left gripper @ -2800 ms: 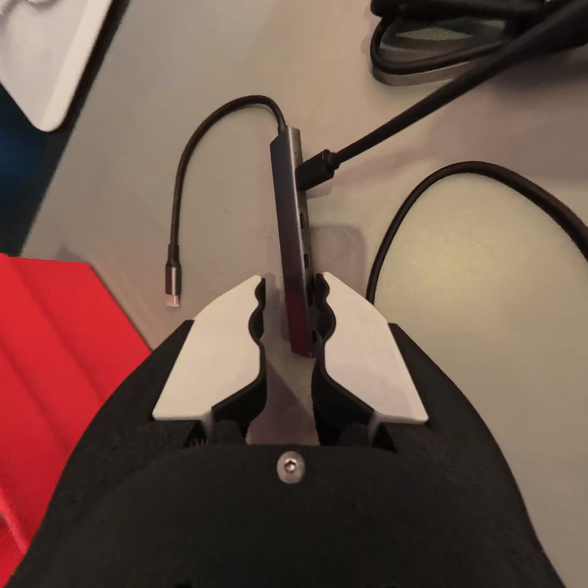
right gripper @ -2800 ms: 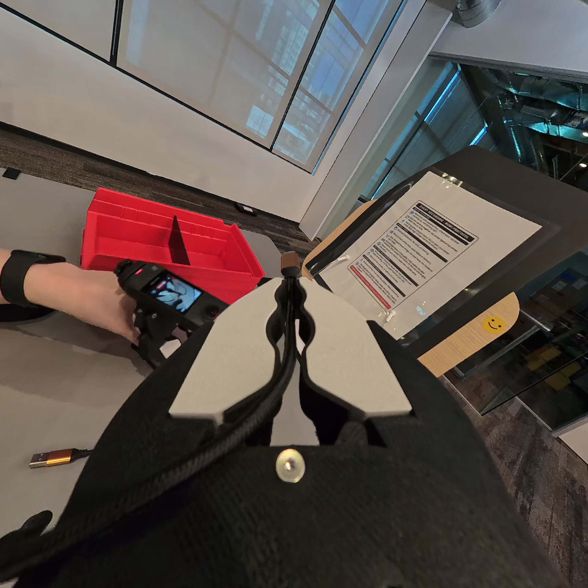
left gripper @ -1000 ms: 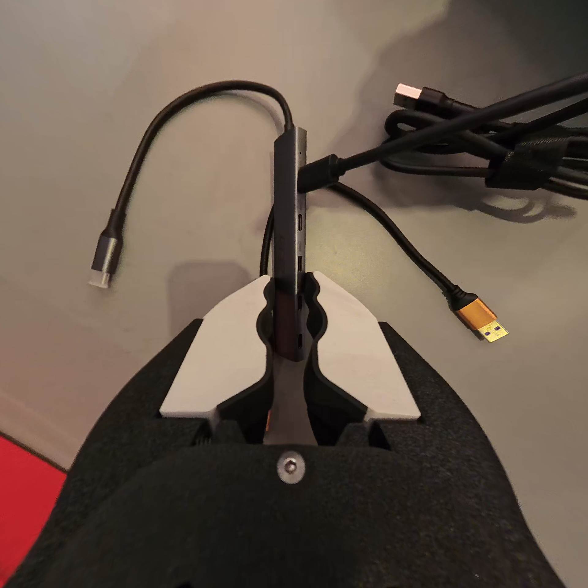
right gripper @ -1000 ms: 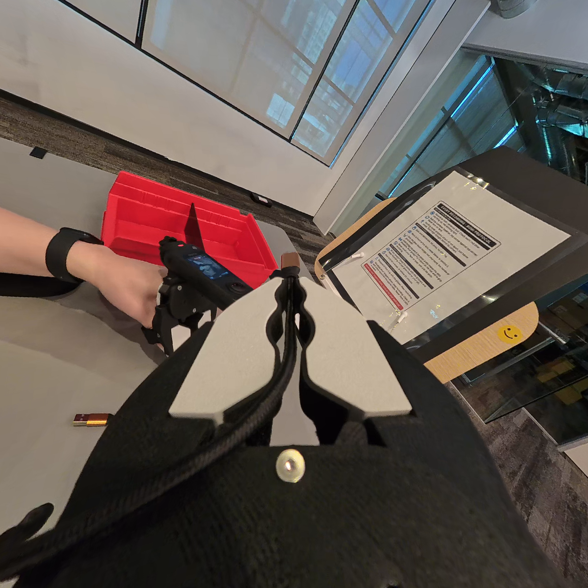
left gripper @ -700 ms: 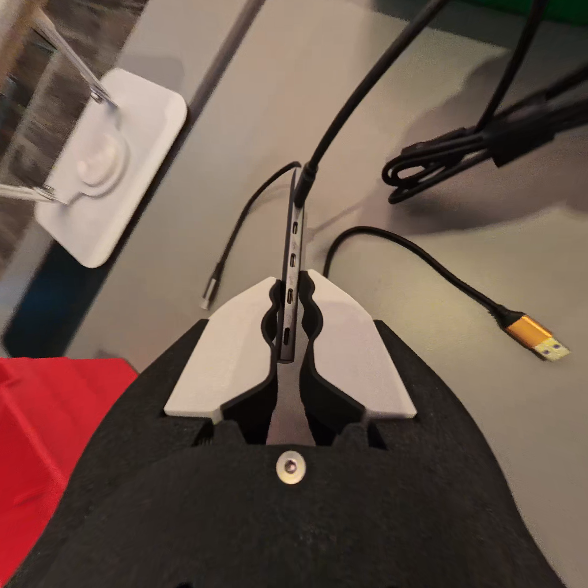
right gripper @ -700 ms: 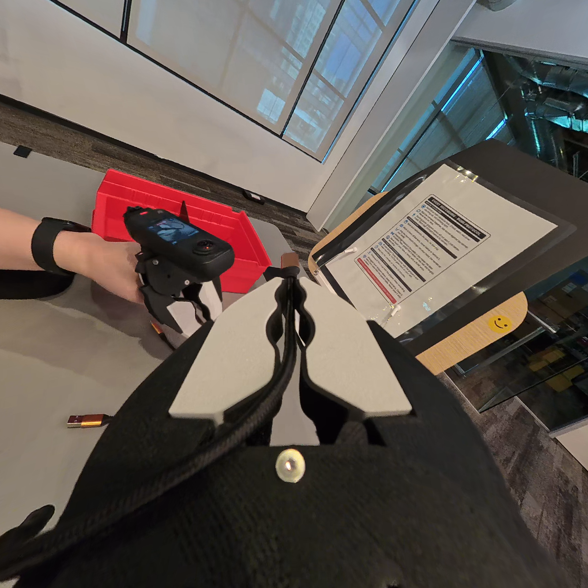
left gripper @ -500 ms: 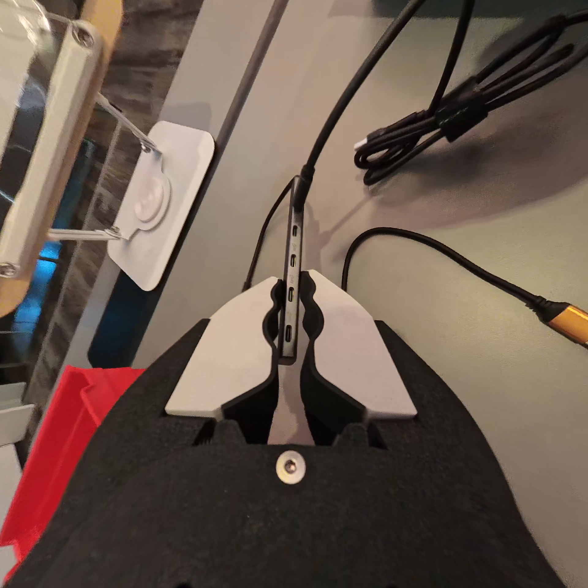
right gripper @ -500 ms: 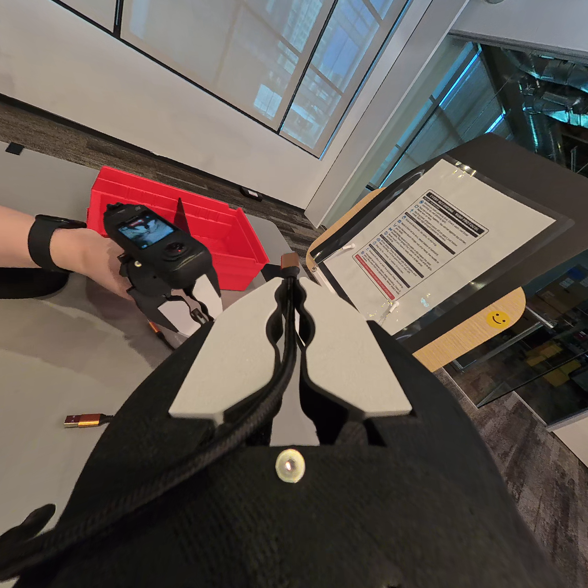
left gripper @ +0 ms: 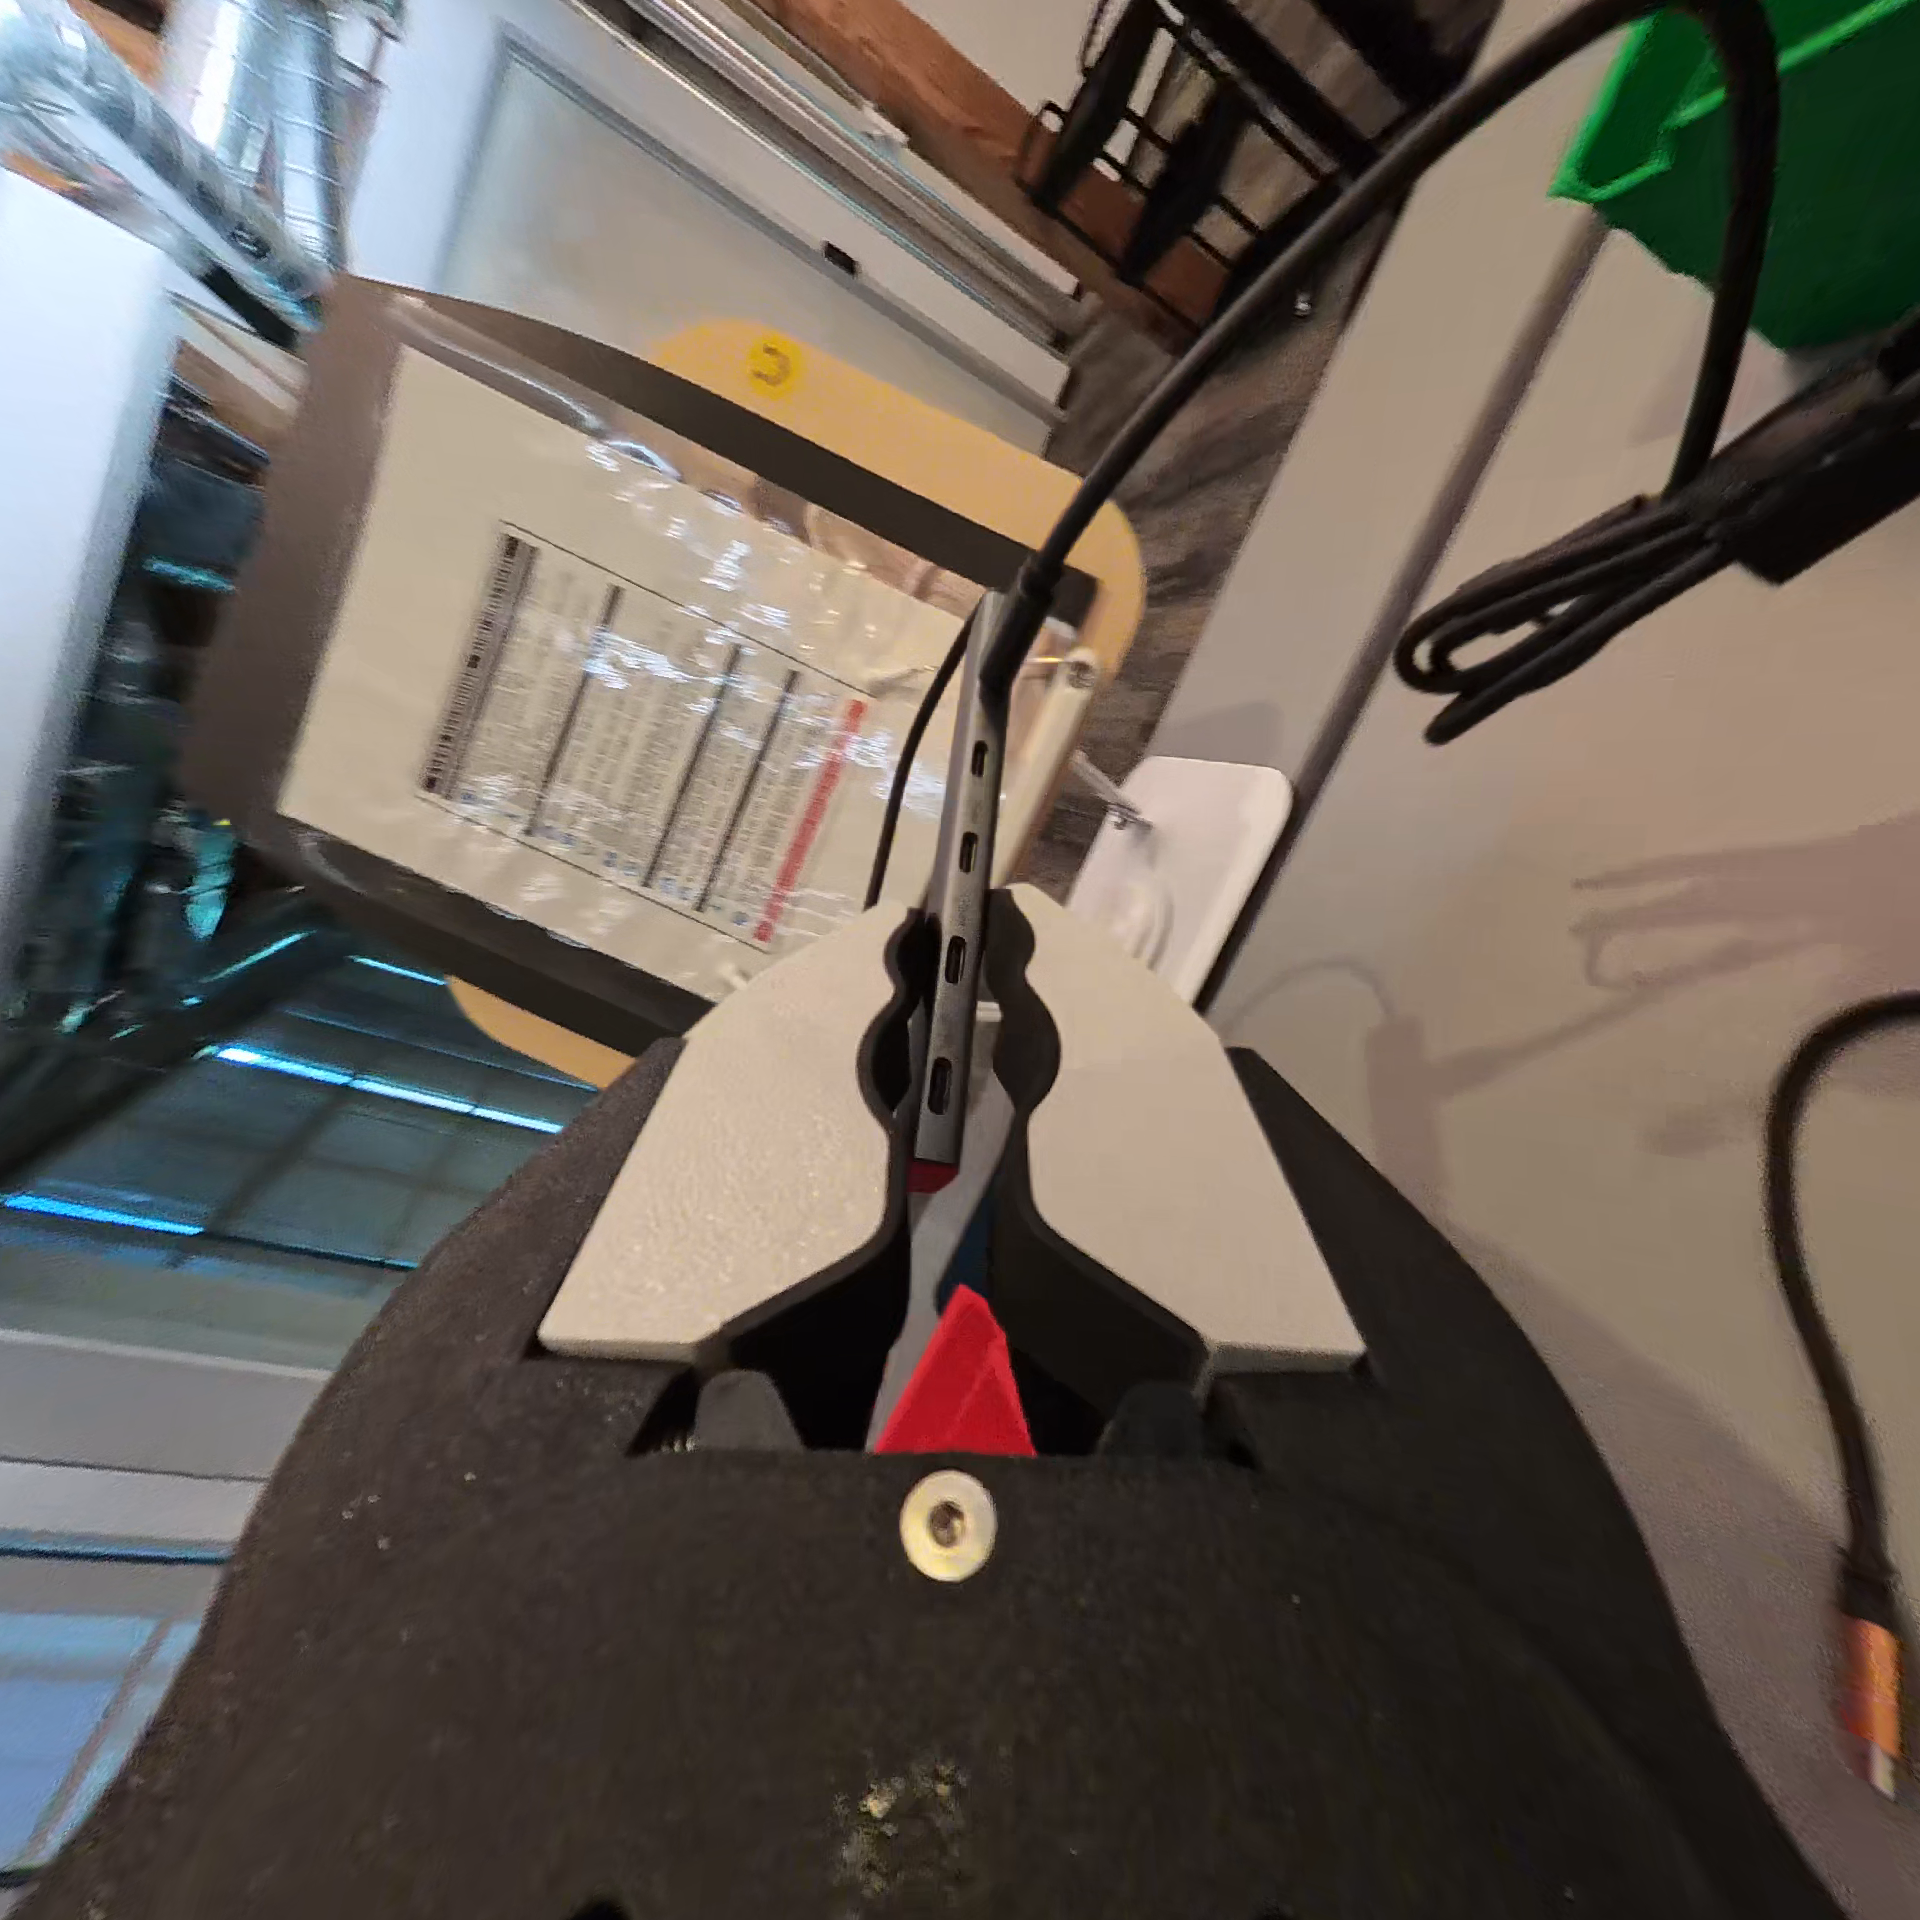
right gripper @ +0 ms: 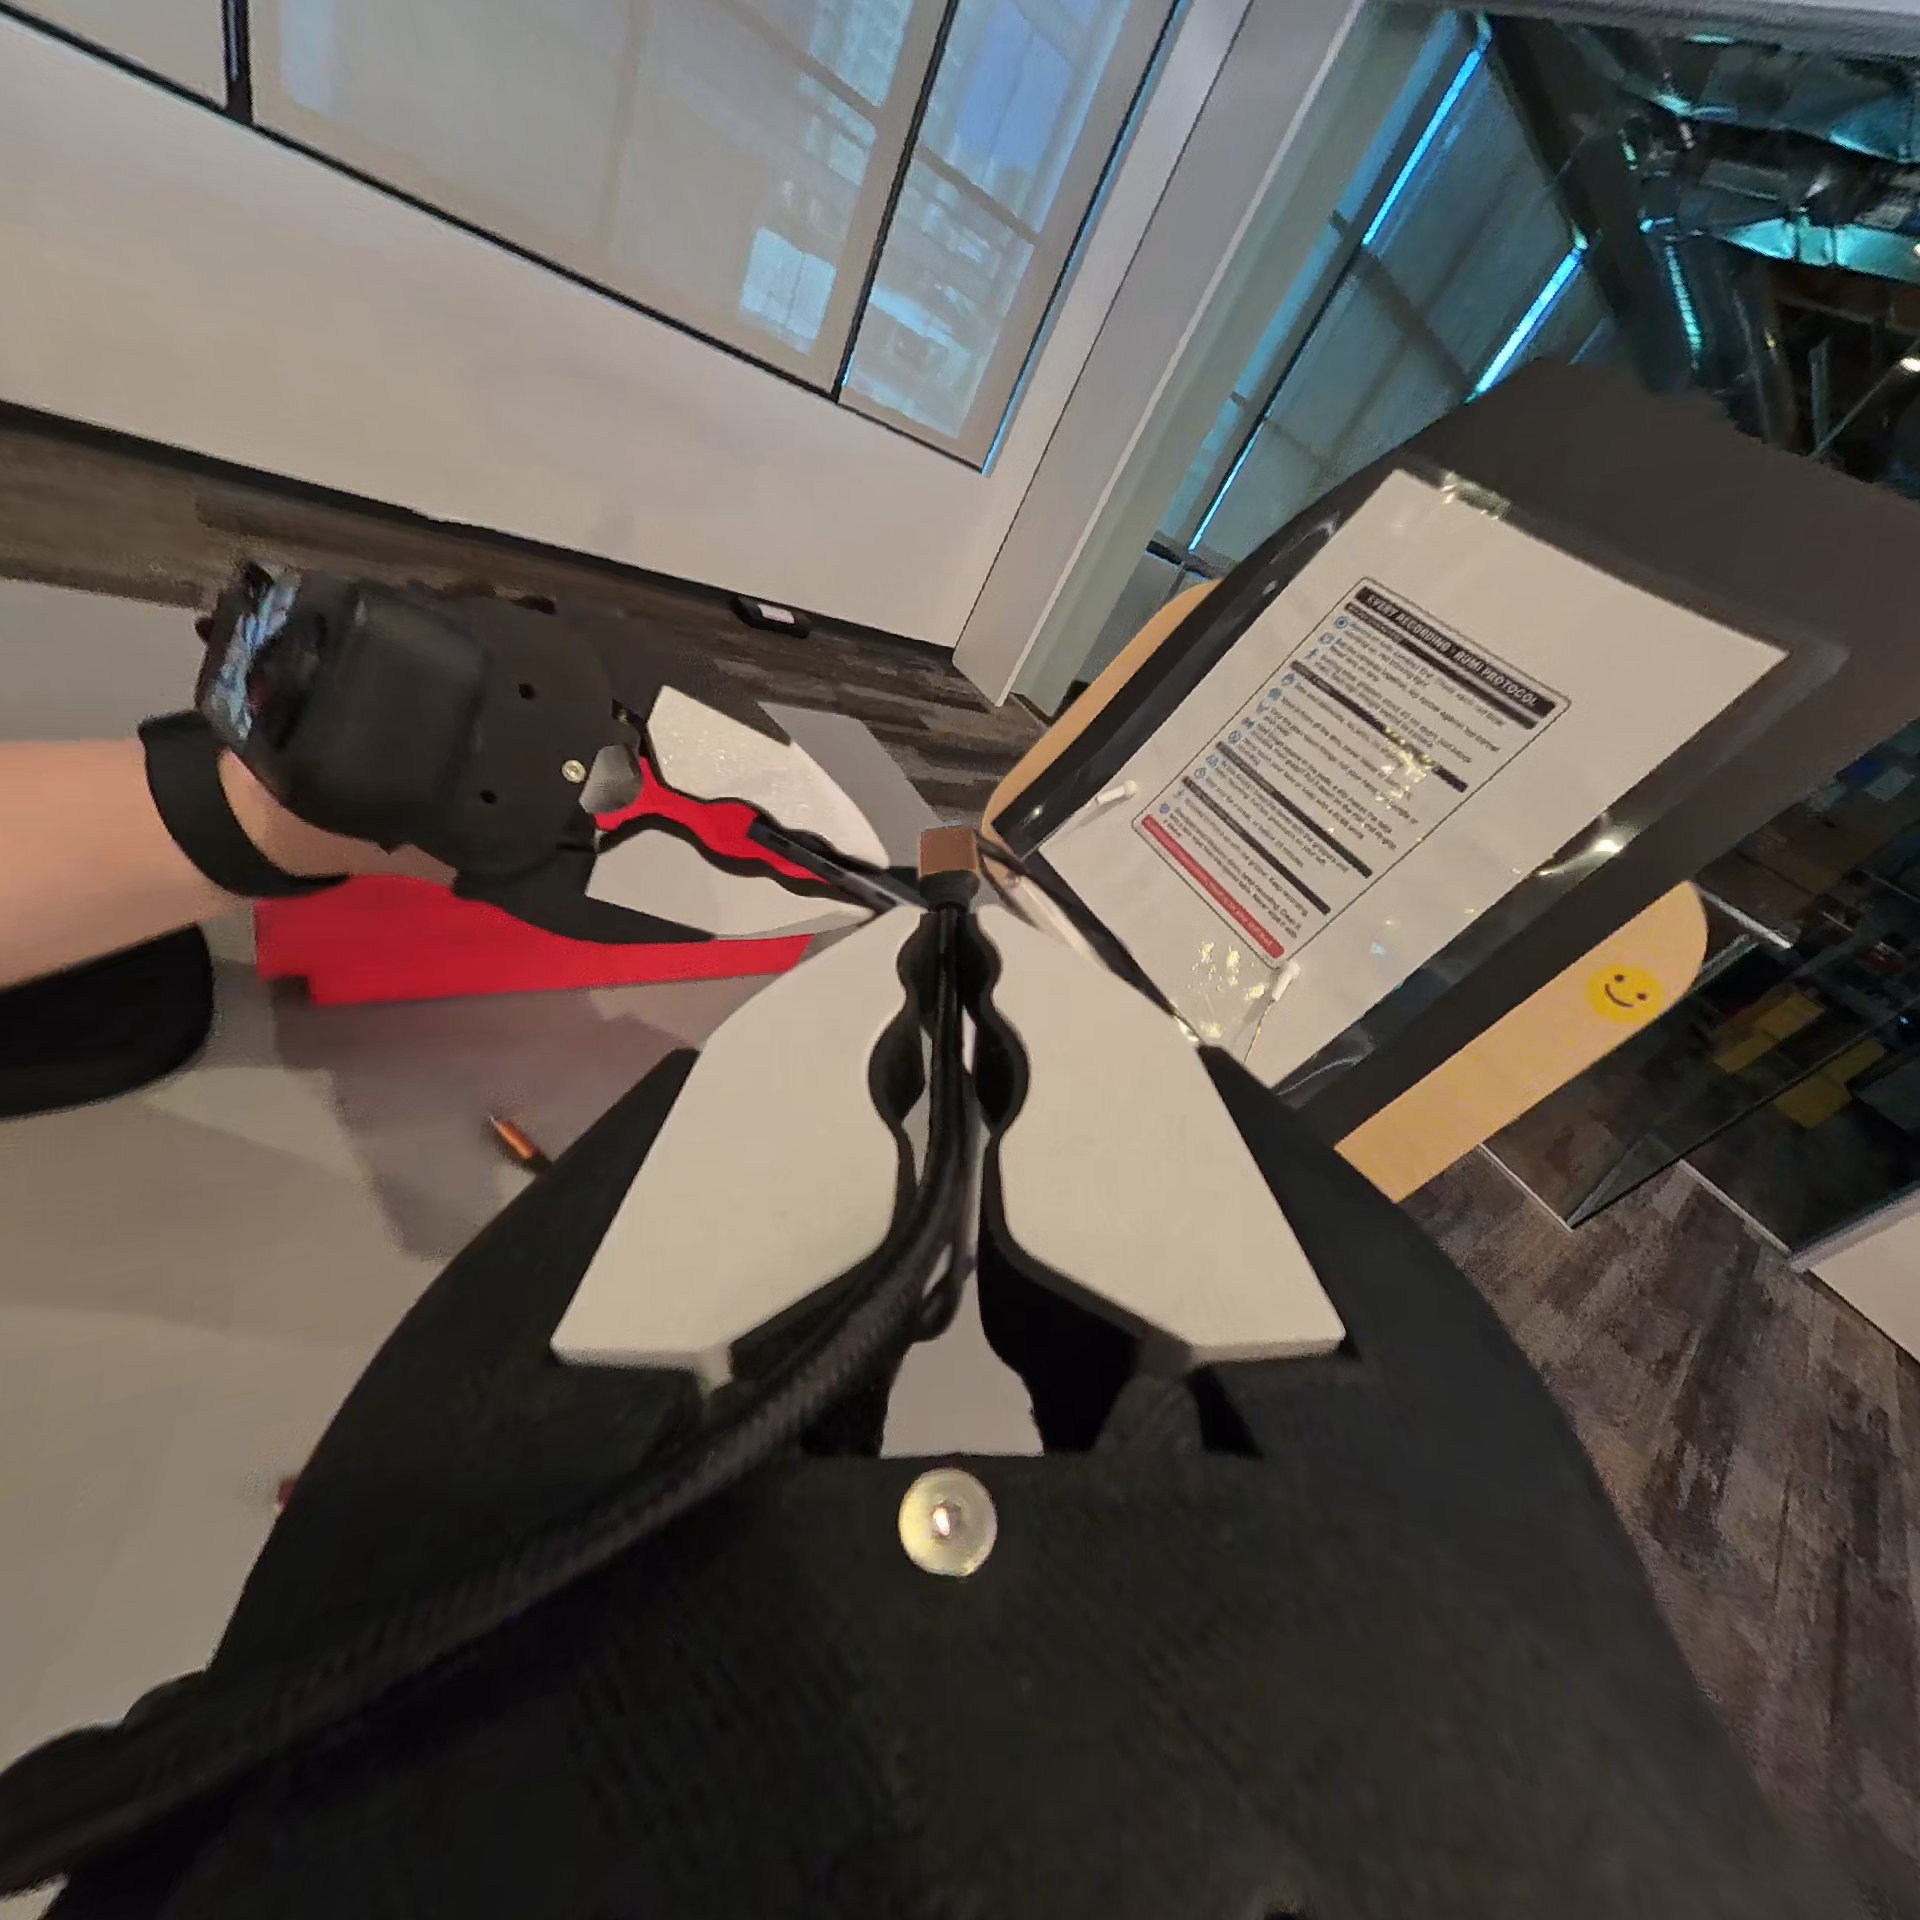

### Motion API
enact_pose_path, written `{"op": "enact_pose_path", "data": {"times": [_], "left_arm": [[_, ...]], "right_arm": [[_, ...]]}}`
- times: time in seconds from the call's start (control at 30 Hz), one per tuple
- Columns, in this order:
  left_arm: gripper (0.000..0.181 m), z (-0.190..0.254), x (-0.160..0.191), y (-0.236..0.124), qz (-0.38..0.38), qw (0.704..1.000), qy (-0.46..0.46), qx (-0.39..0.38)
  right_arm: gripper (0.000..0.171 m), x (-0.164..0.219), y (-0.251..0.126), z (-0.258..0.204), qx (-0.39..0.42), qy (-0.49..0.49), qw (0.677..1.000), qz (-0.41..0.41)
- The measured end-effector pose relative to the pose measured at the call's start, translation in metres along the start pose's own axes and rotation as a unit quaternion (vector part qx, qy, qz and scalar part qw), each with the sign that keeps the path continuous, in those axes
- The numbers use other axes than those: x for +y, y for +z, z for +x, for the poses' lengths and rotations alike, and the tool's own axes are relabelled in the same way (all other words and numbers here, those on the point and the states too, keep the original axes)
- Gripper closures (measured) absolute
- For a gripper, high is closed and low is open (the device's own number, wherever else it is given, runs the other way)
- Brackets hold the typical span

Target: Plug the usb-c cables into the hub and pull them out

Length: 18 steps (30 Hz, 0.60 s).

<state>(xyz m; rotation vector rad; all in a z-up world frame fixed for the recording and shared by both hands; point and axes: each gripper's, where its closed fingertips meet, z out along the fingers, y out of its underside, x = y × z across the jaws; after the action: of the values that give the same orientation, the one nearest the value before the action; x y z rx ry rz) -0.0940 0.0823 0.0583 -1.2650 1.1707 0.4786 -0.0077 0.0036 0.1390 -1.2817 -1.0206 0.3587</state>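
My left gripper [left gripper: 961,914] is shut on the near end of a slim grey usb-c hub [left gripper: 971,810] and holds it off the table, tilted. Several empty ports run along its edge. One black cable [left gripper: 1049,540] is plugged in at the hub's far end. My right gripper [right gripper: 948,930] is shut on a black braided cable [right gripper: 940,1049], whose copper-coloured plug [right gripper: 948,852] sticks out past the tips. In the right wrist view the left gripper [right gripper: 790,842] holds the hub [right gripper: 842,873] with its far end right next to that plug; I cannot tell if they touch.
A bundle of black cables [left gripper: 1621,561] and a loose cable with an orange usb plug [left gripper: 1870,1704] lie on the grey table [left gripper: 1507,935]. A red bin [right gripper: 468,945], a green bin [left gripper: 1766,156], a white pad [left gripper: 1184,862] and a standing sign board [right gripper: 1351,790] ring the work area.
The left gripper has lifted the hub off the table and swung it up and across, next to the right gripper's plug. The right gripper has stayed shut on its cable.
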Motion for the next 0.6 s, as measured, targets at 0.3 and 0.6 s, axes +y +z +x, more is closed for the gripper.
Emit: {"op": "enact_pose_path", "data": {"times": [0.3,0.6], "left_arm": [[0.17,-0.044,-0.008,-0.029,0.06,0.992,-0.005,-0.11],[0.17,-0.077,-0.008,-0.056,0.074,0.981,-0.007,-0.181]], "right_arm": [[0.166,-0.03,0.032,-0.015,0.061,0.011,0.997,0.048],[0.166,-0.037,0.061,-0.032,0.132,-0.018,0.988,0.081]]}}
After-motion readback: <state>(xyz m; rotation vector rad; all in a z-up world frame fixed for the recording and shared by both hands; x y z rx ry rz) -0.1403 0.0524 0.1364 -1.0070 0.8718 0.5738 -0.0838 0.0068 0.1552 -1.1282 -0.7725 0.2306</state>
